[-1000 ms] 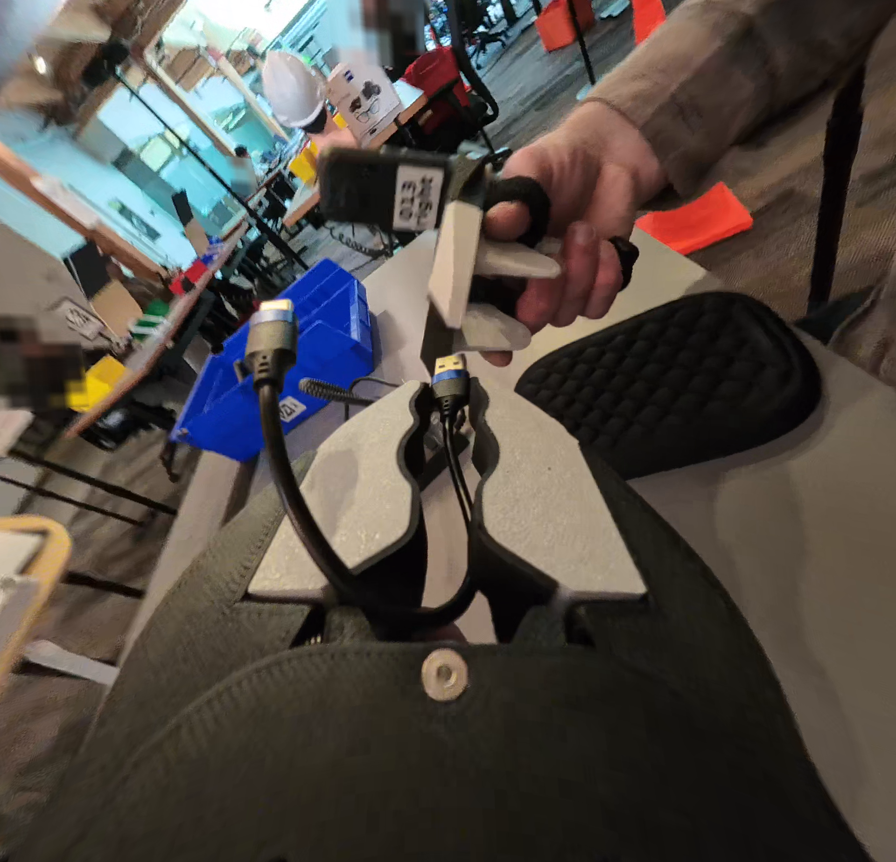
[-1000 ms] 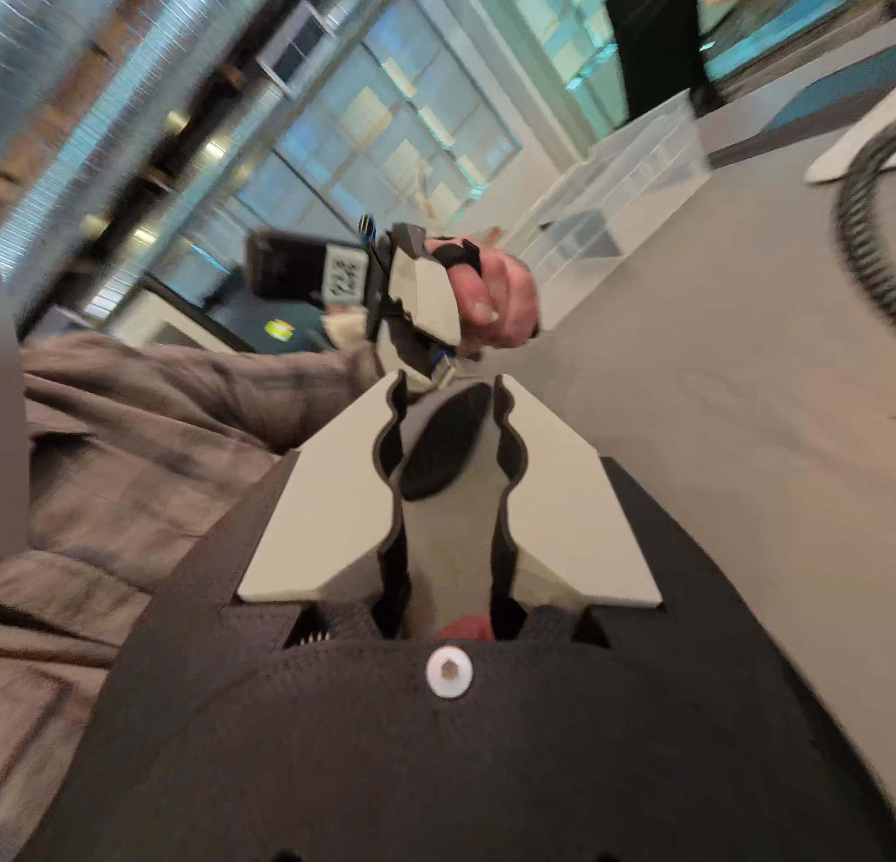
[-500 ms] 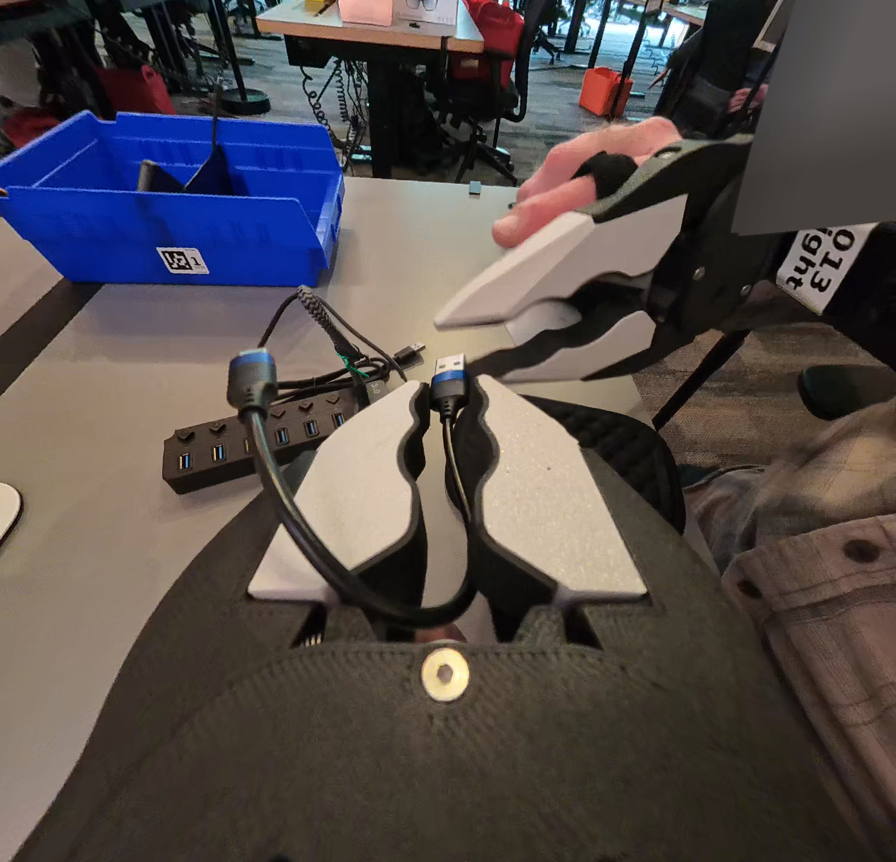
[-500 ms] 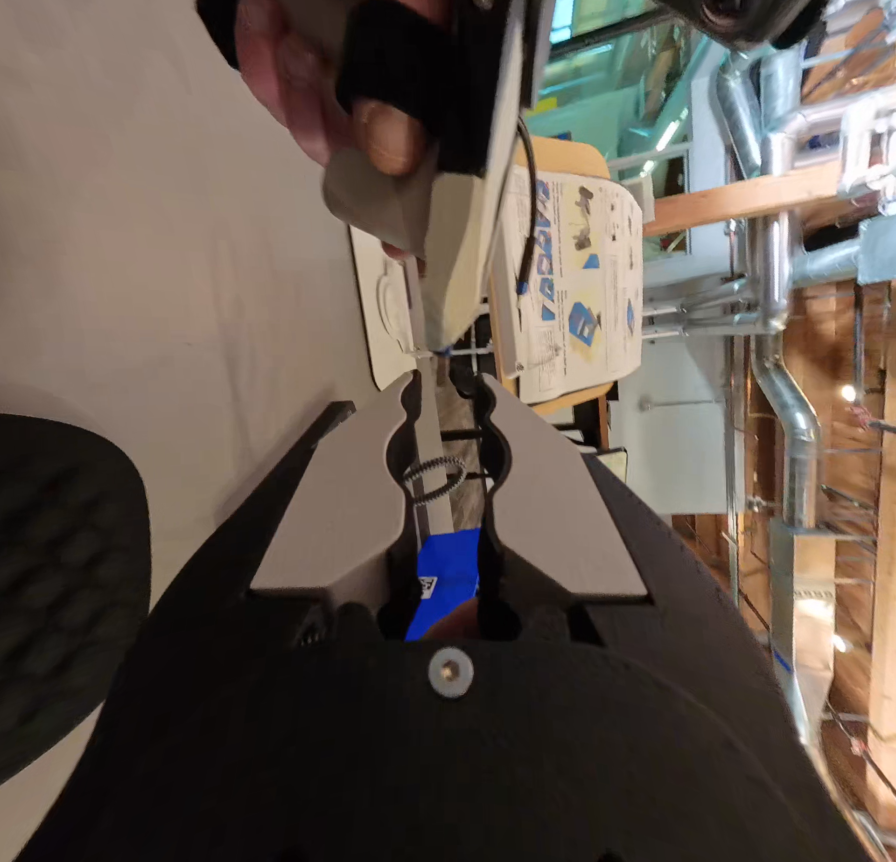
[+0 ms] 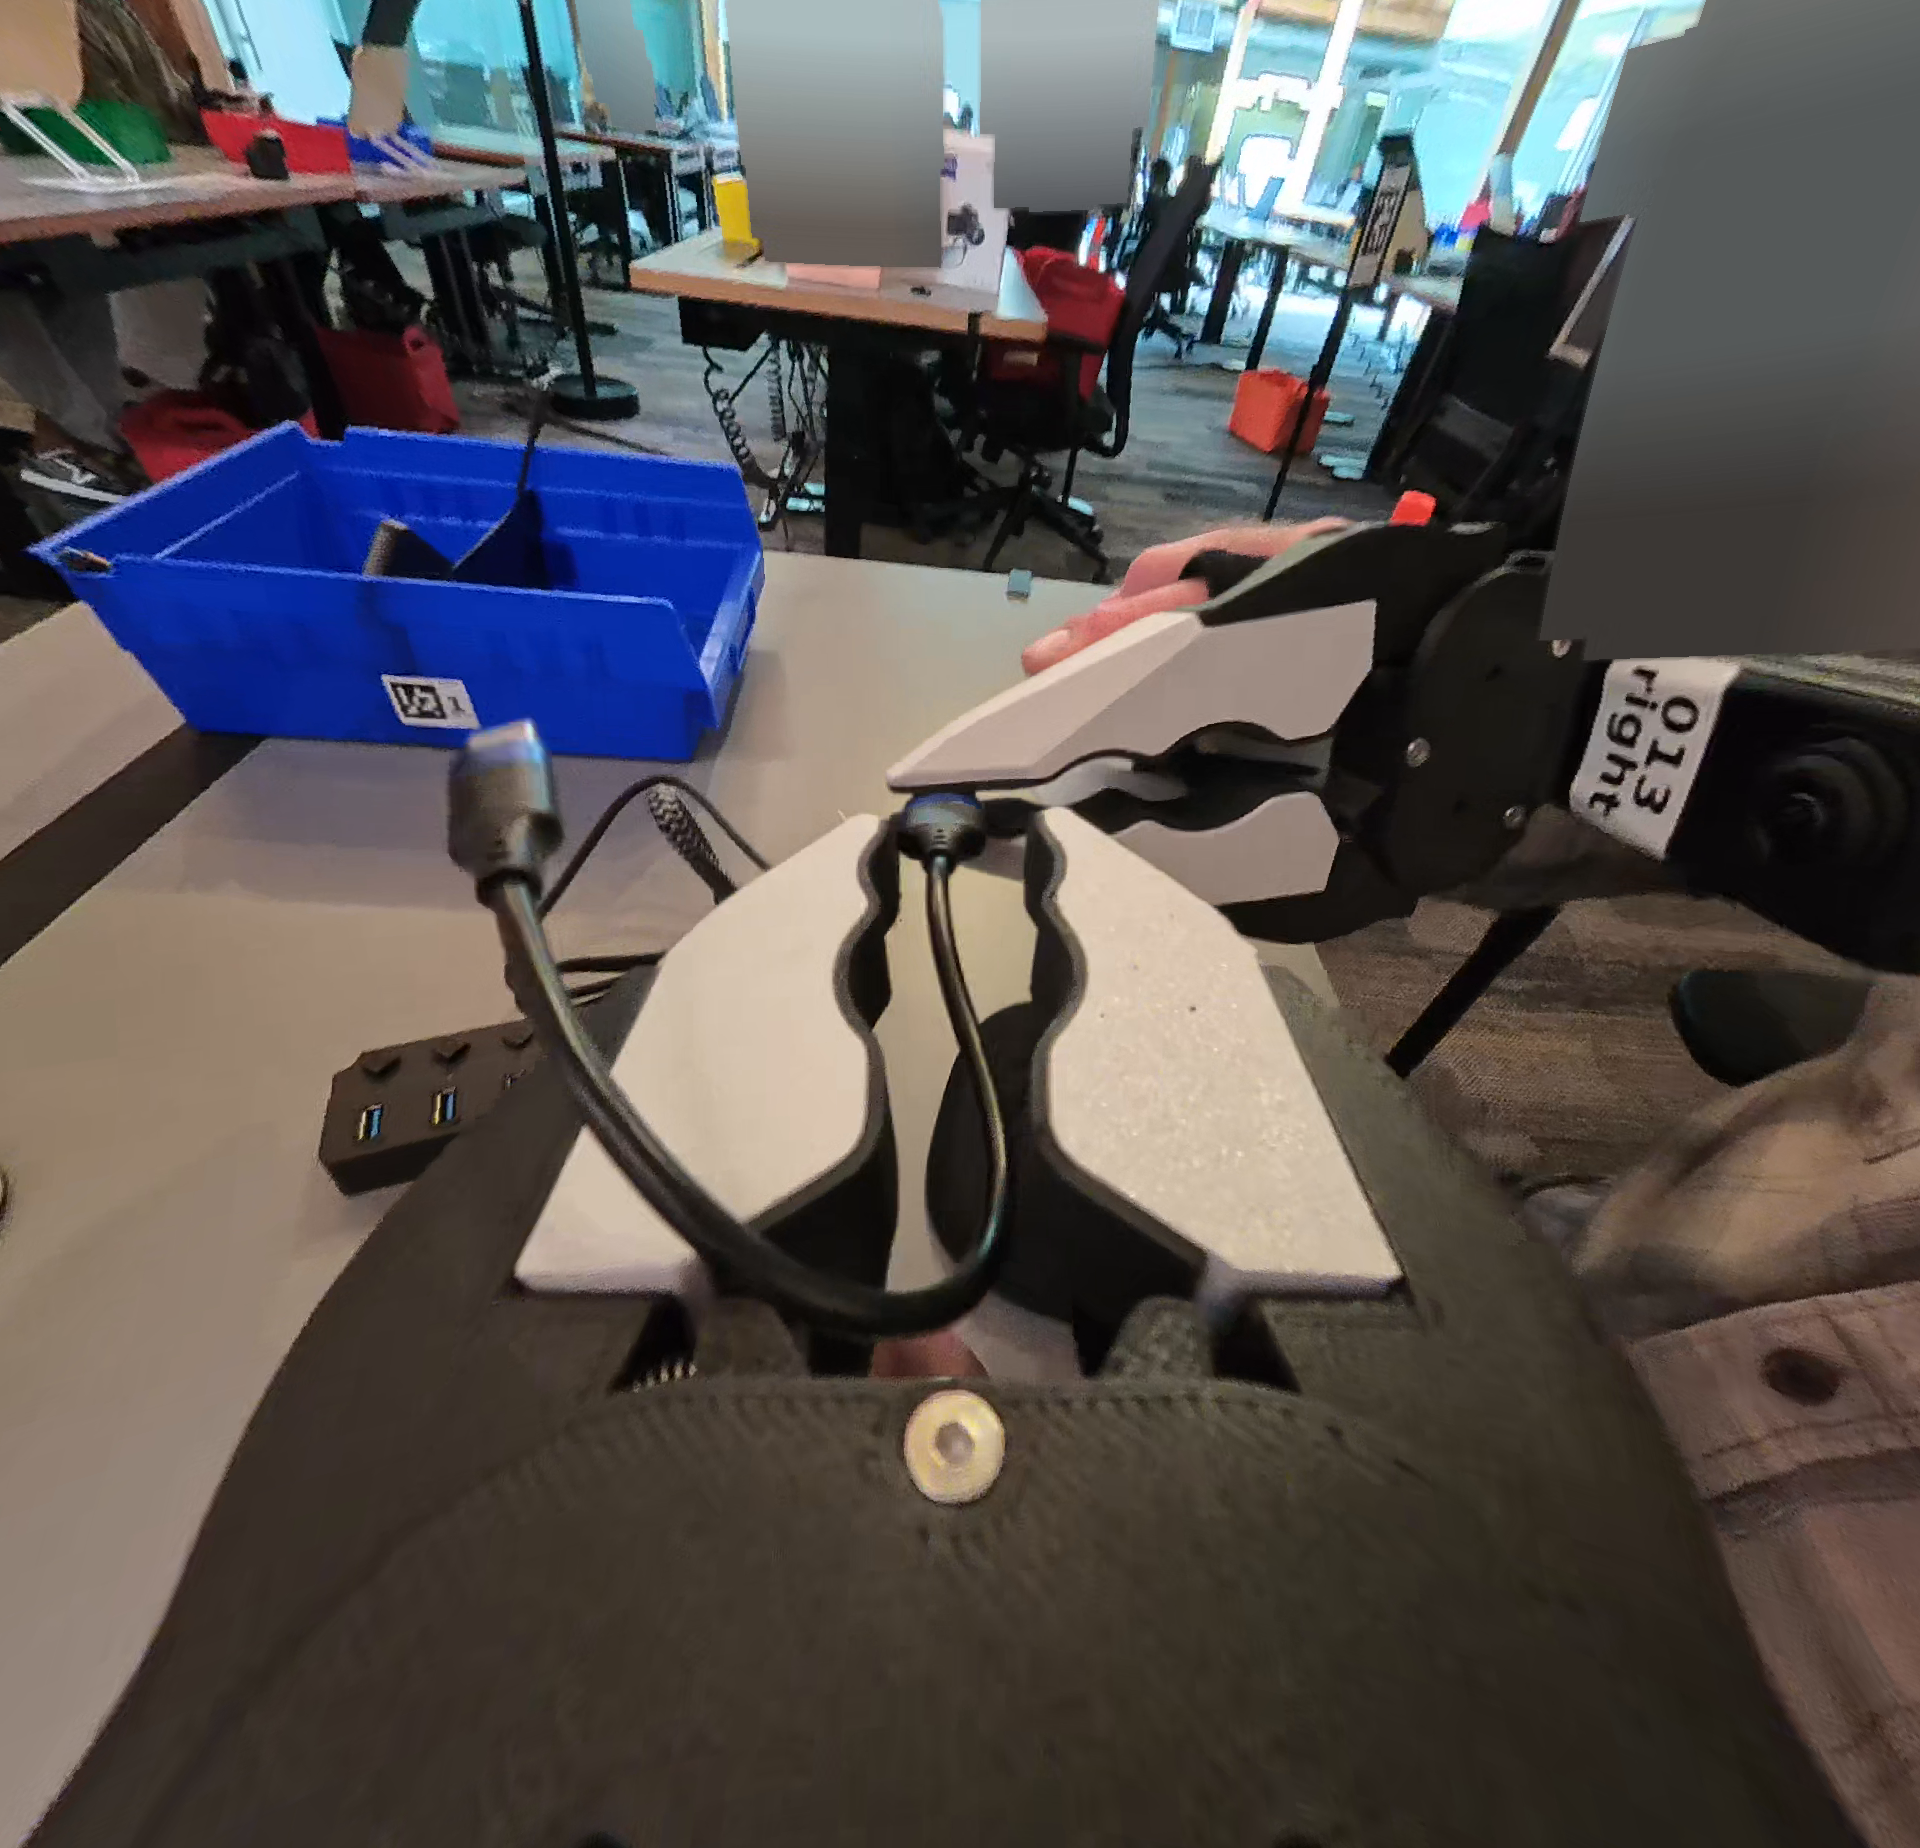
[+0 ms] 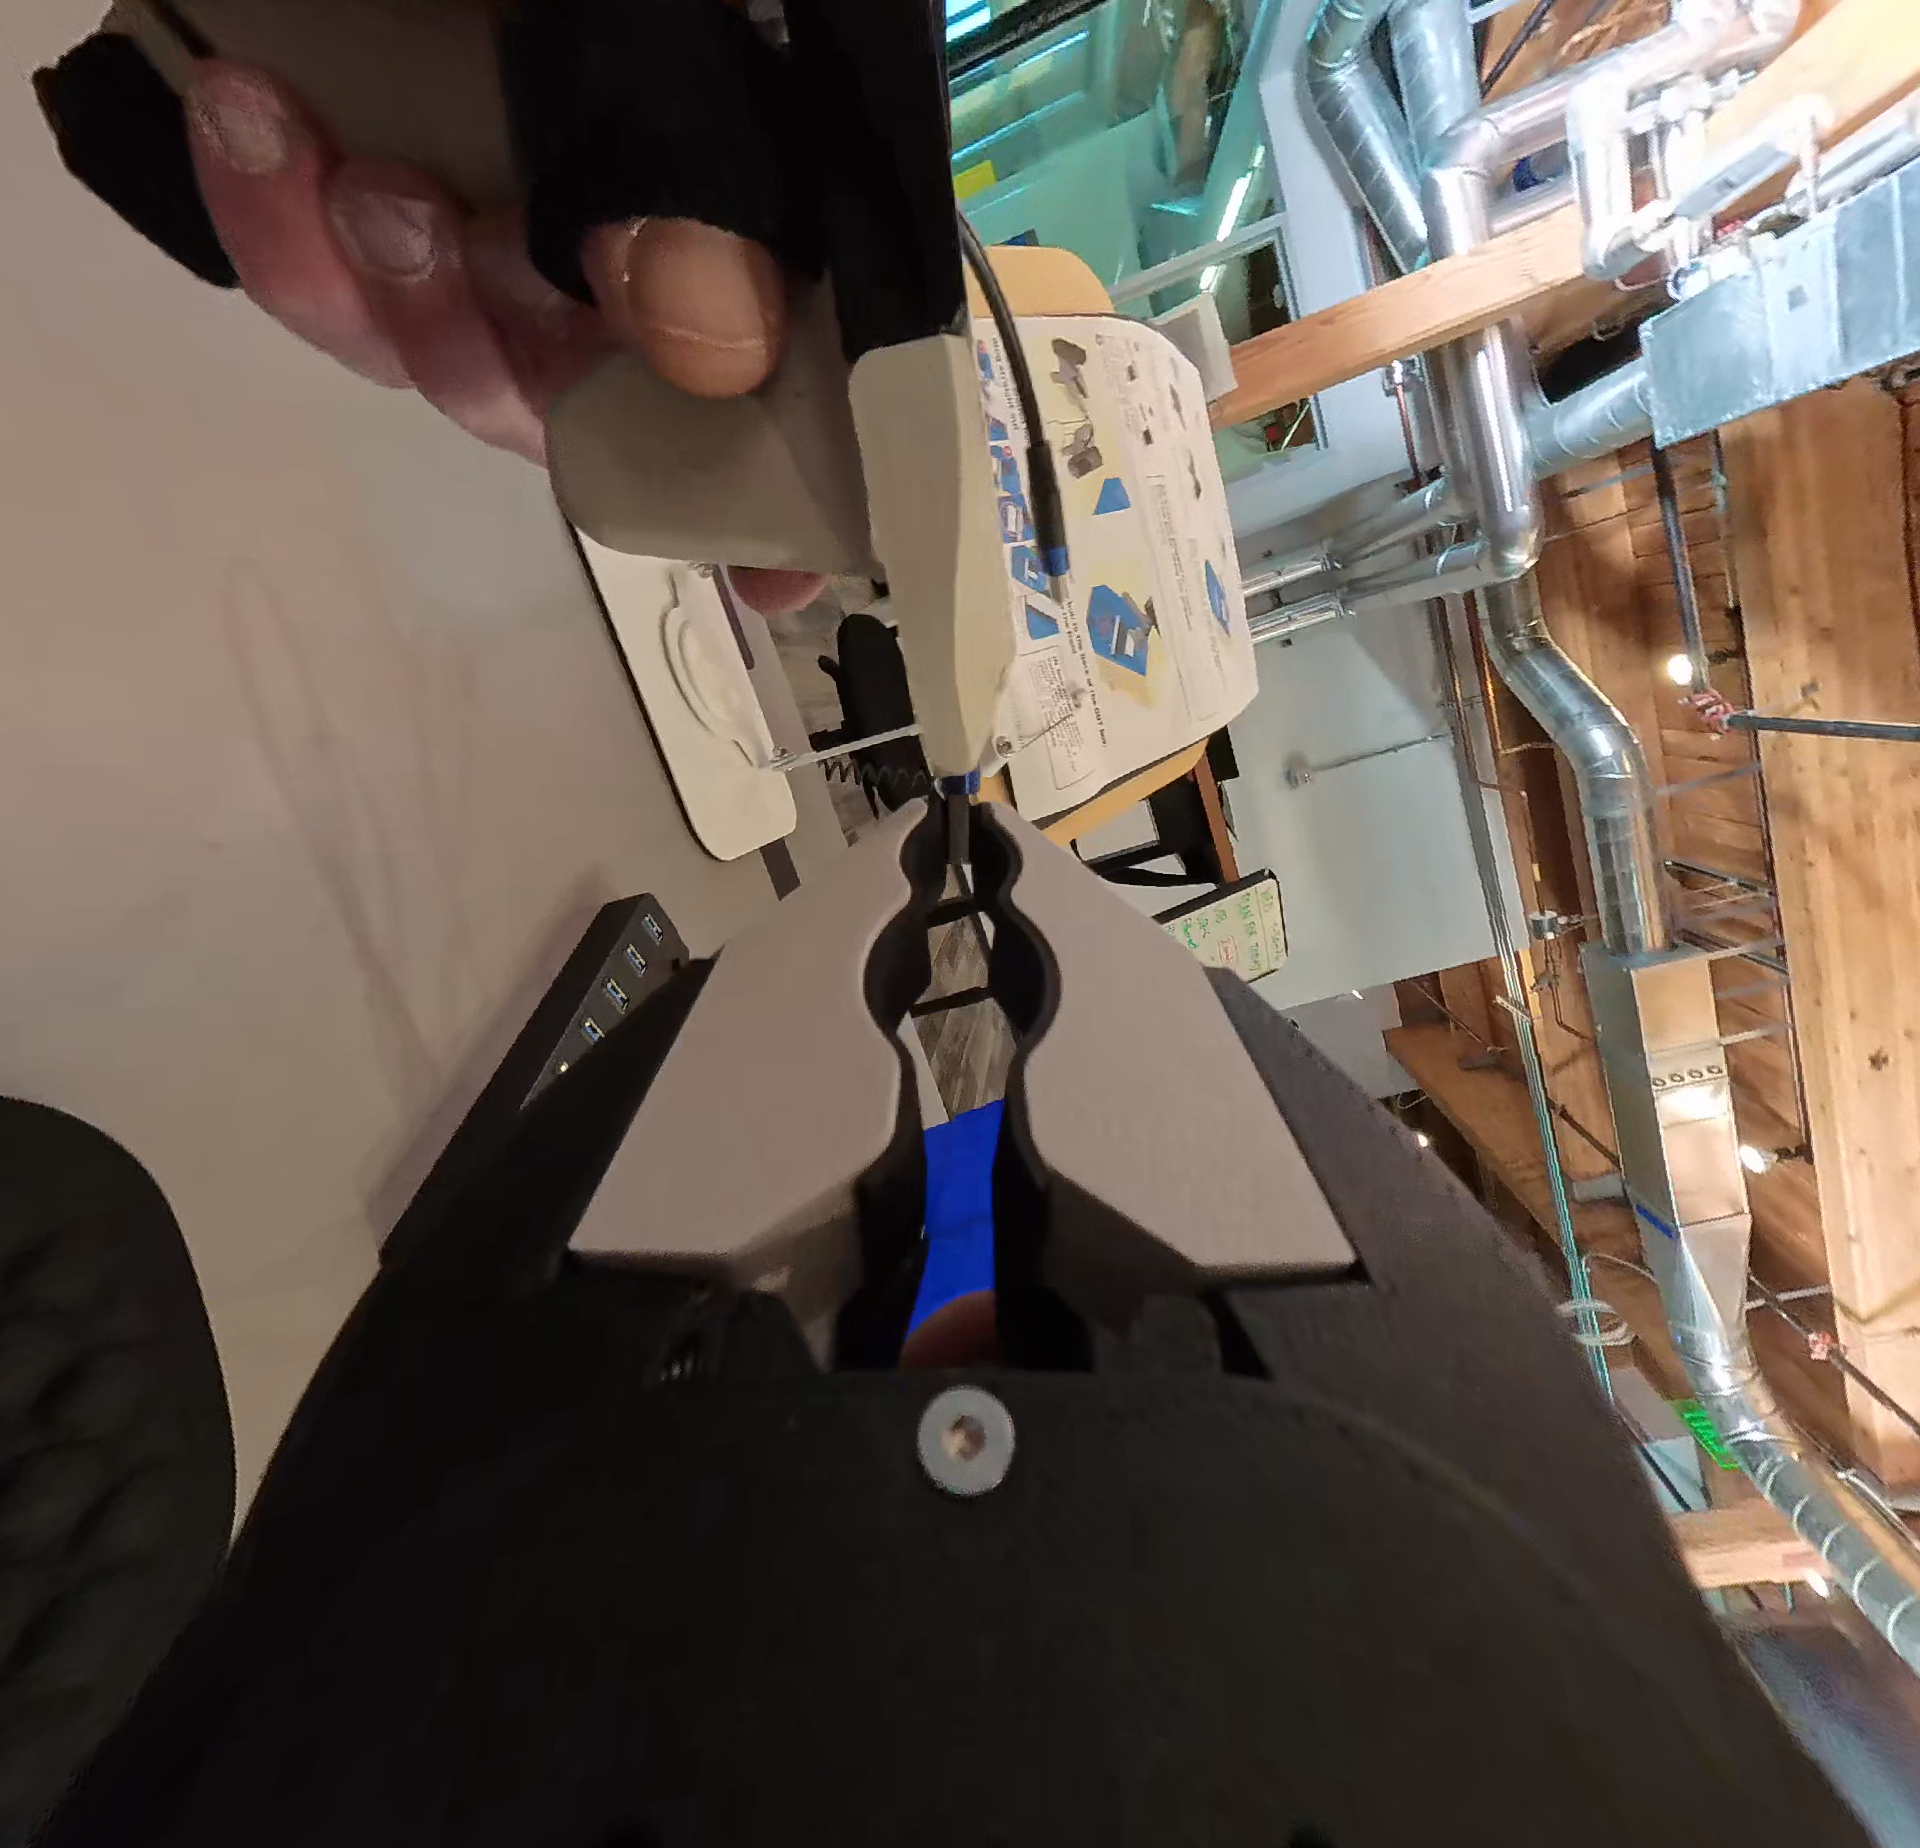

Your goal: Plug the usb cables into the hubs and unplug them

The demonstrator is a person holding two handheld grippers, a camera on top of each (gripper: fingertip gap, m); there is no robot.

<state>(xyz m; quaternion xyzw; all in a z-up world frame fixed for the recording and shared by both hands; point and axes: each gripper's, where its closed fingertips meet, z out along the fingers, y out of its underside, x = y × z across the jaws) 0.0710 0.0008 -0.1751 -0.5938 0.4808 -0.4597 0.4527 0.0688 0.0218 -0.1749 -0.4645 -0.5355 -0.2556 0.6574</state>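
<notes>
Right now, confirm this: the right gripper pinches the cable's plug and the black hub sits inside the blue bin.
Wrong on the hub. The left wrist view shows the black hub on the grey table, outside the blue bin. The right gripper does pinch the cable's plug.

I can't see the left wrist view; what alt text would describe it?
Over a grey table, the left gripper with parted fingers cradles a short black USB cable, while the right gripper closes on its blue-ringed plug. The cable's other plug sticks up at left, above a black USB hub; a blue bin stands behind.
</notes>
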